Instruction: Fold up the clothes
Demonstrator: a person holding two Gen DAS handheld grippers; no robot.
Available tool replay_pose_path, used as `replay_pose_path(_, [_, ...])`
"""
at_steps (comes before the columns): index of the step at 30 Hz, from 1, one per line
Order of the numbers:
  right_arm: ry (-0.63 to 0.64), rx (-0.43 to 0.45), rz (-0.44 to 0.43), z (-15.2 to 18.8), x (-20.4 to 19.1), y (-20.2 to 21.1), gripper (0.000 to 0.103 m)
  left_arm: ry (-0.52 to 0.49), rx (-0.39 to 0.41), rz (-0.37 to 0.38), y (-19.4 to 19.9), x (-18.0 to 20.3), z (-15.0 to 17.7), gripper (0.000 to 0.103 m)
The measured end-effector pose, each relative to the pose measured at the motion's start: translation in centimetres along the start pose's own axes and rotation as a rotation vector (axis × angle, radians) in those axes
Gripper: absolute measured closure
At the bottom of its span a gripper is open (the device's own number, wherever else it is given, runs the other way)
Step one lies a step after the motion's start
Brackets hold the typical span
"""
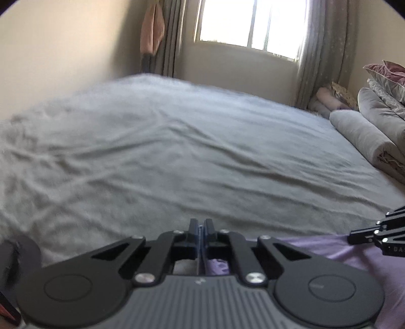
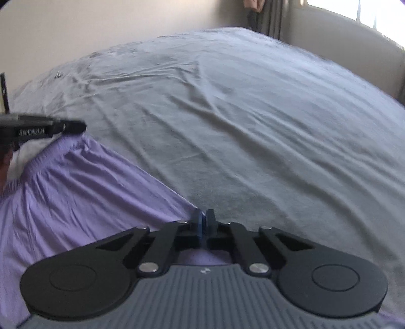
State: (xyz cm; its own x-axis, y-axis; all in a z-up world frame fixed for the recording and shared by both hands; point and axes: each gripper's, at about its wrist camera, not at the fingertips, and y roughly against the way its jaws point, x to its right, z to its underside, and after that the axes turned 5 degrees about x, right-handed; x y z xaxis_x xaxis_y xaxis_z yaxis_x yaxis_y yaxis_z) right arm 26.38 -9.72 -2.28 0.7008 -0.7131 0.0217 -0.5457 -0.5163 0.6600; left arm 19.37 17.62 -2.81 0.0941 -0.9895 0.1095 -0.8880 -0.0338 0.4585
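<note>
A purple garment [image 2: 76,189] with a gathered elastic waistband lies at the near edge of the grey bed sheet [image 2: 240,114]. In the right wrist view my right gripper [image 2: 202,217] is shut, and an edge of the purple cloth runs up into its fingertips. At the far left of that view my left gripper [image 2: 81,127] pinches the waistband corner, which rises to its tip. In the left wrist view my left gripper [image 1: 201,225] is shut, with purple cloth showing just beneath the fingers. The garment [image 1: 316,249] stretches right to my right gripper [image 1: 351,236].
The wrinkled grey sheet [image 1: 177,151] covers the whole bed. A rolled grey blanket [image 1: 359,131] and stacked pillows [image 1: 384,101] sit at the right end. Beyond the bed are a bright window [image 1: 253,22], curtains and a peach cloth [image 1: 152,30] hanging in the corner.
</note>
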Motion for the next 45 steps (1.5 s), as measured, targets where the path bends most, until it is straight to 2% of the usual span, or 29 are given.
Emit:
replay_pose_path(6, [-0.067, 0.144, 0.107, -0.7, 0.7, 0.6, 0.103, -0.025, 0.040, -0.046, -0.2, 0.2, -0.1, 0.099])
replay_pose_path(8, [-0.080, 0.153, 0.137, -0.8, 0.9, 0.0, 0.103, -0.037, 0.014, -0.059, -0.9, 0.3, 0.2, 0.099])
replay_pose_path(14, [-0.068, 0.083, 0.168, -0.2, 0.1, -1.6, 0.100, -0.049, -0.053, -0.080, -2.0, 0.2, 0.4, 0.094])
replay_pose_path(16, [-0.100, 0.087, 0.161, -0.1, 0.4, -0.5, 0.092, -0.053, -0.062, -0.078, -1.6, 0.4, 0.2, 0.088])
replay_pose_path(17, [-0.120, 0.091, 0.164, -0.1, 0.5, 0.3, 0.089, -0.060, -0.063, -0.076, -1.2, 0.5, 0.1, 0.081])
replay_pose_path(18, [-0.140, 0.095, 0.166, 0.0, 0.7, 1.0, 0.082, -0.067, -0.058, -0.073, -0.6, 0.8, 0.1, 0.072])
replay_pose_path(20, [-0.185, 0.102, 0.183, 0.7, 1.3, 3.3, 0.067, -0.076, -0.051, -0.066, 0.4, 1.2, 0.0, 0.062])
replay_pose_path(21, [-0.207, 0.105, 0.192, 1.1, 1.6, 4.5, 0.067, -0.078, -0.051, -0.062, 1.0, 1.5, 0.0, 0.058])
replay_pose_path(28, [-0.398, 0.093, 0.272, 5.5, 2.6, 11.6, 0.067, -0.082, -0.059, 0.012, 5.5, 3.7, 0.1, 0.051])
replay_pose_path(32, [-0.496, 0.091, 0.251, 8.7, 1.3, 14.4, 0.067, -0.071, -0.075, 0.056, 8.3, 4.6, 1.0, 0.046])
replay_pose_path(36, [-0.514, 0.071, 0.217, 10.9, -0.8, 15.4, 0.067, -0.026, -0.092, 0.072, 10.7, 4.5, 2.0, 0.043])
replay_pose_path(42, [-0.461, 0.058, 0.186, 10.5, -3.2, 15.2, 0.067, 0.097, -0.099, 0.000, 12.7, 1.5, 3.0, 0.043])
replay_pose_path(45, [-0.421, 0.067, 0.165, 10.1, -4.4, 15.1, 0.067, 0.107, -0.122, -0.025, 12.1, 0.2, 2.9, 0.043])
